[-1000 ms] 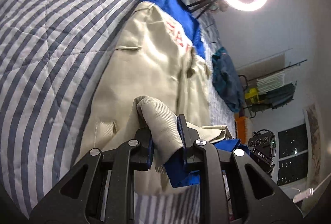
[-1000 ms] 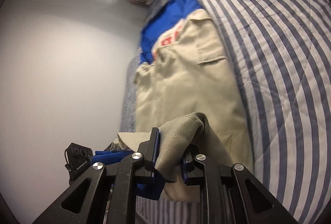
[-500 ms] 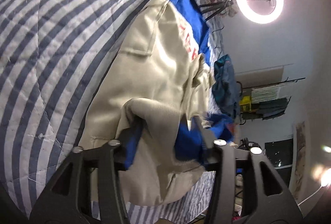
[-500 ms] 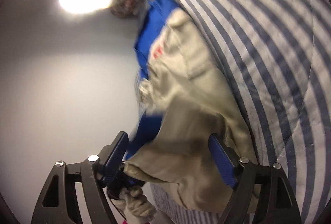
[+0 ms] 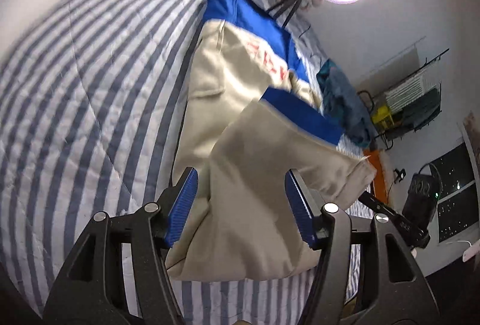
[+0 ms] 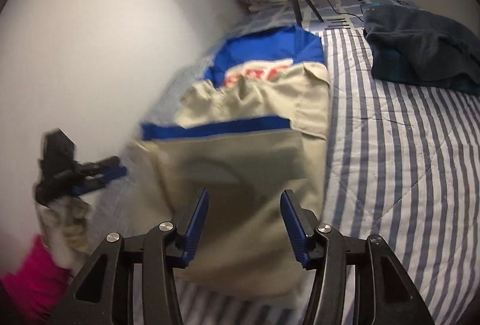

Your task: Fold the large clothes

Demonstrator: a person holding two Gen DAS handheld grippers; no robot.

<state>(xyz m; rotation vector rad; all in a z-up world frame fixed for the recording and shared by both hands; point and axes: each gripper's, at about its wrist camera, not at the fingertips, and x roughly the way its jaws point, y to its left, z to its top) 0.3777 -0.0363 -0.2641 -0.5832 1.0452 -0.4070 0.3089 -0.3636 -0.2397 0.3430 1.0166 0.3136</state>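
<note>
Both grippers stand spread over the beige-and-blue cotton jacket (image 5: 240,91) on the striped quilt (image 5: 90,85): left gripper (image 5: 240,205) has just been opening, right gripper (image 6: 244,220) closing partway, neither pinching cloth. I judge the hem fold just dropped, its blue band (image 6: 216,127) lying across the jacket's middle. To finish well I'd smooth the flap flat and square its edges. Beside the jacket lies a dark teal garment (image 6: 420,49); beyond it, a ring light's tripod (image 6: 297,4) stands close.

Matt cloth jacket (image 5: 240,175) on quilted striped bedspread (image 5: 90,85).
</note>
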